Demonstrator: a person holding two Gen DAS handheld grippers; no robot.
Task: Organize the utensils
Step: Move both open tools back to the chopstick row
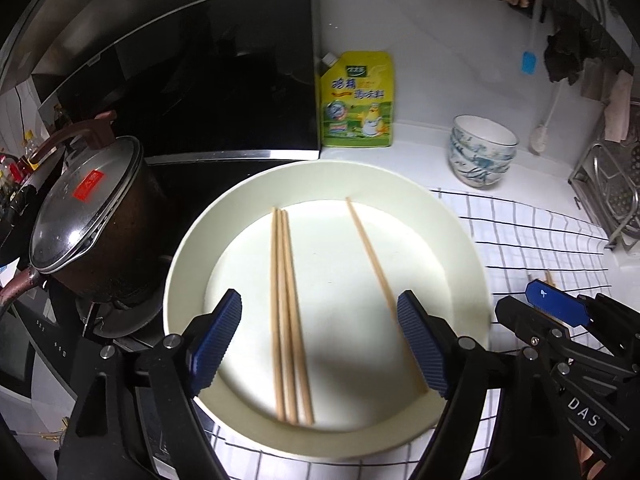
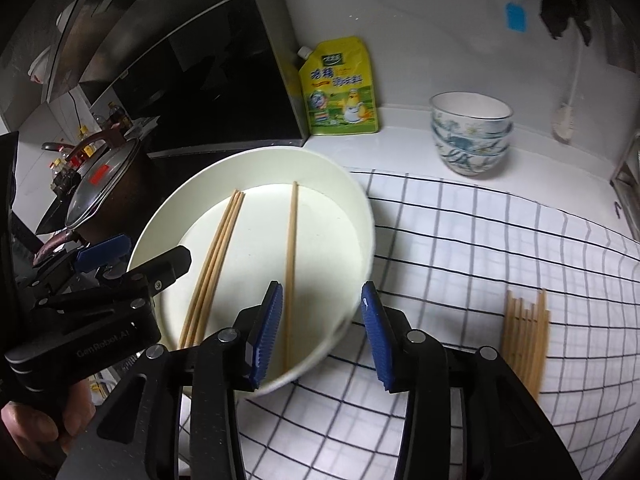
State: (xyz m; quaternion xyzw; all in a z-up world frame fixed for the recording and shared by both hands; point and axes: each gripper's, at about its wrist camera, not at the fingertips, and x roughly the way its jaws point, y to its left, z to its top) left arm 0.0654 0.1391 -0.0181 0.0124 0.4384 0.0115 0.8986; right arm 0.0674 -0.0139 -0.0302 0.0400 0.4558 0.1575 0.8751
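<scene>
- Currently, four chopsticks lie in the white plate: a bundle of three side by side left of centre, and a single chopstick apart from them on the right.
- A further stack of chopsticks rests on the checked cloth to the right of the plate; this is probably the collection point, so the plate contents appear to be the remaining stock.
- The left tongs are spread wide above the near part of the plate, with the bundle of three between their pads and nothing gripped; the wide stance suits taking all three together.
- The right tongs are also spread and empty. The single chopstick runs just inside the left pad, while the other pad sits outside the plate rim, so the jaws straddle the rim.
- Judgement: closing in that position would catch the rim, so the right tongs should shift inward first.
- Stacked bowls and a yellow seasoning pouch stand at the back of the tabletop, clear of the work.
</scene>
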